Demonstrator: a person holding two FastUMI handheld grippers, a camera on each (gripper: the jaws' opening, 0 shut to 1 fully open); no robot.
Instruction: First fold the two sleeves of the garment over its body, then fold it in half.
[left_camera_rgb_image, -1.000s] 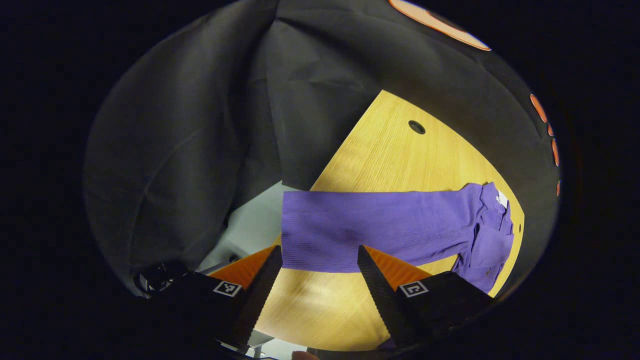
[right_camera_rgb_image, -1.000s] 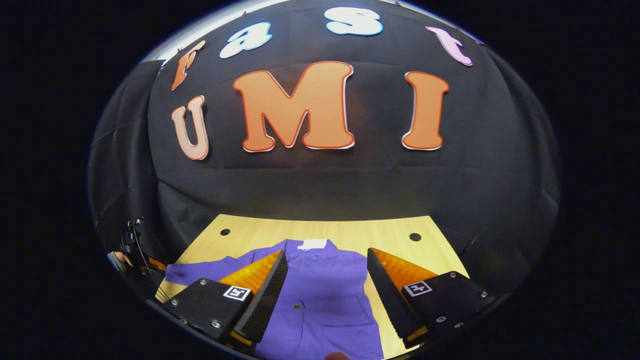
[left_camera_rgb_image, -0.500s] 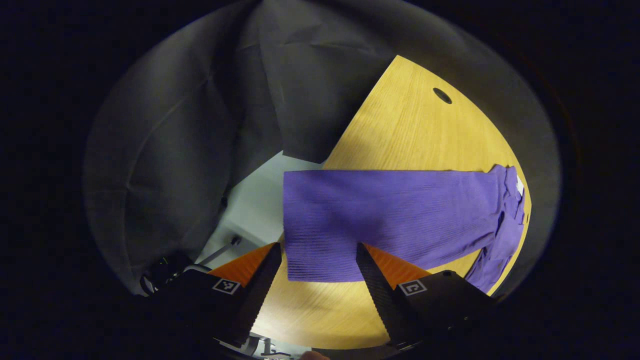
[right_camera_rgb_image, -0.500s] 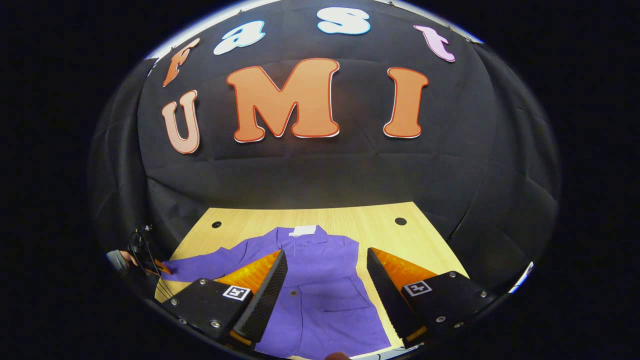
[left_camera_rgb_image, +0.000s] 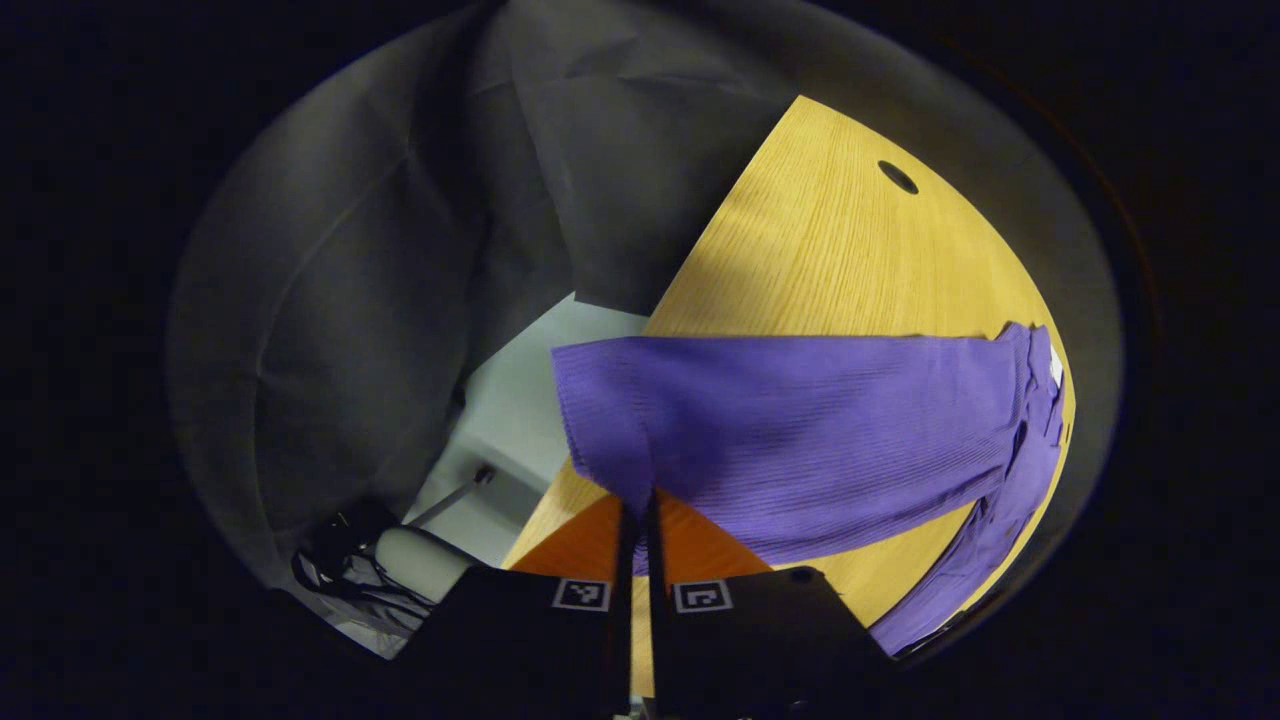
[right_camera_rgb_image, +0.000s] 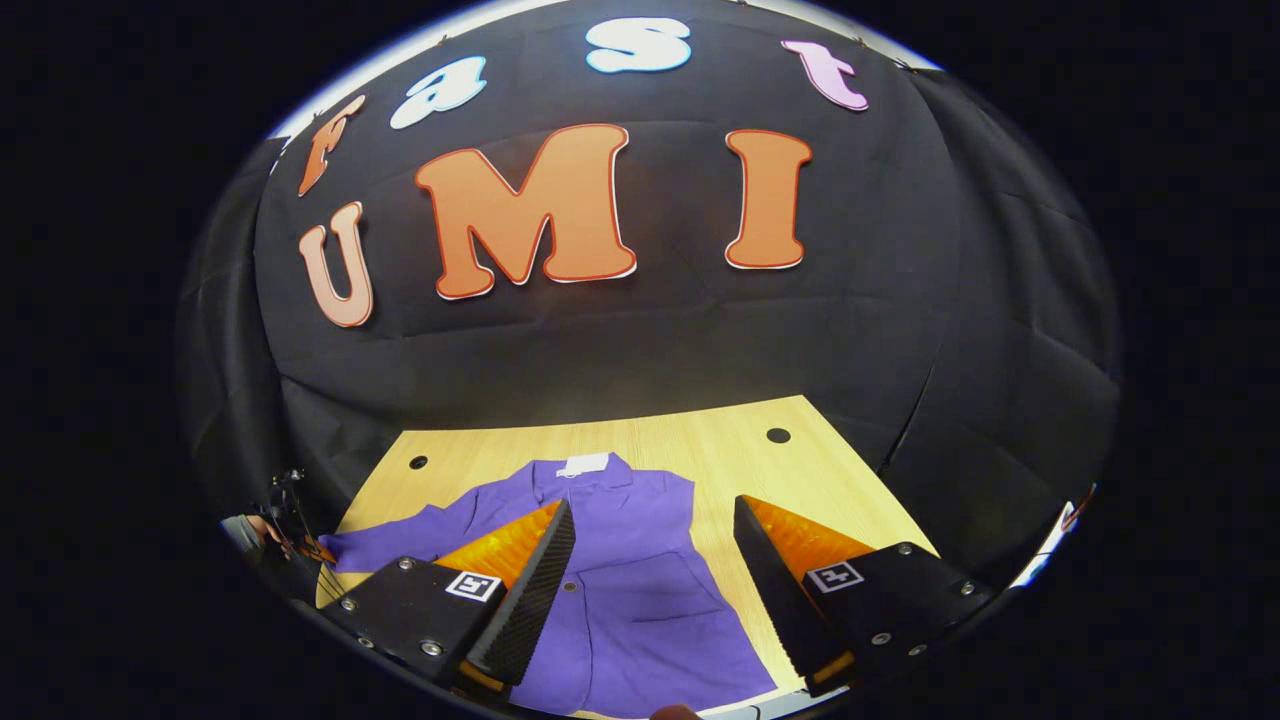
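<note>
A purple button-up jacket lies flat on the wooden table, collar and white label toward the far wall. In the left gripper view its long ribbed sleeve stretches across the table, the cuff reaching past the table's edge. My left gripper is shut on the near corner of that cuff, which puckers toward the jaws. My right gripper hovers open above the jacket's front, nothing between its fingers. The right gripper view also has the left gripper and a hand at the sleeve's end.
Black cloth walls stand close behind and beside the table. Round holes mark the tabletop's far corners. Grey floor with a stand and cables lies past the table's edge.
My left gripper has gone from open to shut on the sleeve cuff, whose corner now bunches toward it. My right gripper stayed open and shifted slightly, showing more of the jacket.
</note>
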